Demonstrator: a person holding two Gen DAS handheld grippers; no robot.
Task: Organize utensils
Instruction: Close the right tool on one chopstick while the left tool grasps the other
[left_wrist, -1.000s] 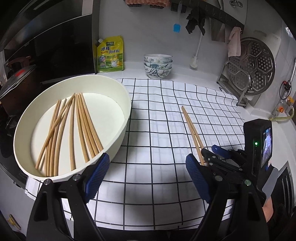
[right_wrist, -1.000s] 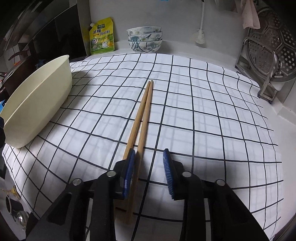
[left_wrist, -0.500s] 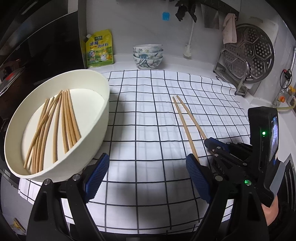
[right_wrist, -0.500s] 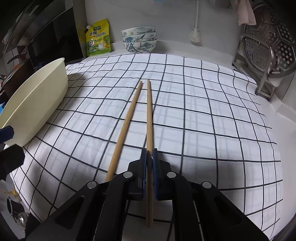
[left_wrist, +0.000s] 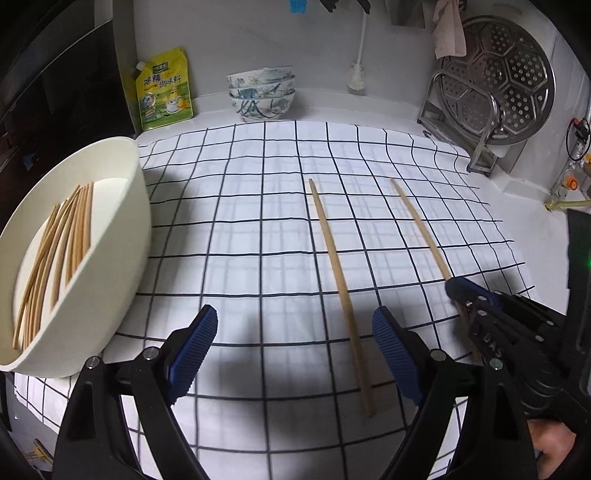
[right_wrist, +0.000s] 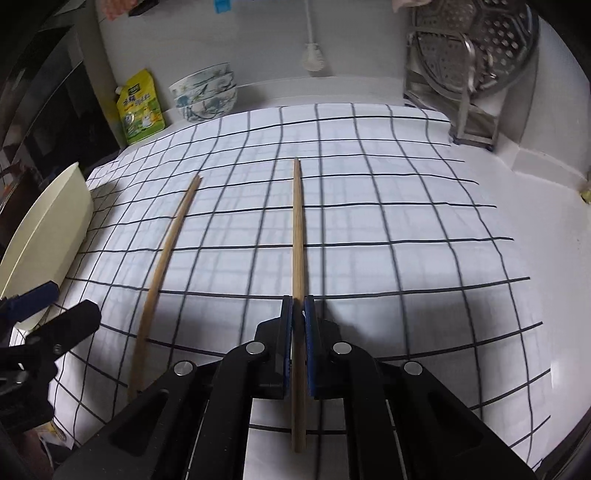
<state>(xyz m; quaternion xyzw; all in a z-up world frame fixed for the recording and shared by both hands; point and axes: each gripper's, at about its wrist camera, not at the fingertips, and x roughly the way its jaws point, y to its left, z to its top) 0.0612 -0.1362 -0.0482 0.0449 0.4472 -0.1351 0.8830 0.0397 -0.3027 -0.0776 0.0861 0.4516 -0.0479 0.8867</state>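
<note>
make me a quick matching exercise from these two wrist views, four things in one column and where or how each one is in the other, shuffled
Things
1. clamped wooden chopstick
2. loose wooden chopstick
3. stacked blue-patterned bowls
4. bundle of wooden chopsticks

Places or states
A. inside the cream oval basin
B. by the back wall, beside the yellow pouch
C. between the shut right gripper pads
D. flat on the checked cloth, ahead of the open left gripper

Pairs: 1-C, 2-D, 3-B, 4-A

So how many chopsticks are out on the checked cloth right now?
2. One chopstick is clamped in the right tongs; the other chopstick lies loose between the open left tongs. More sit in the cream basin.
</note>
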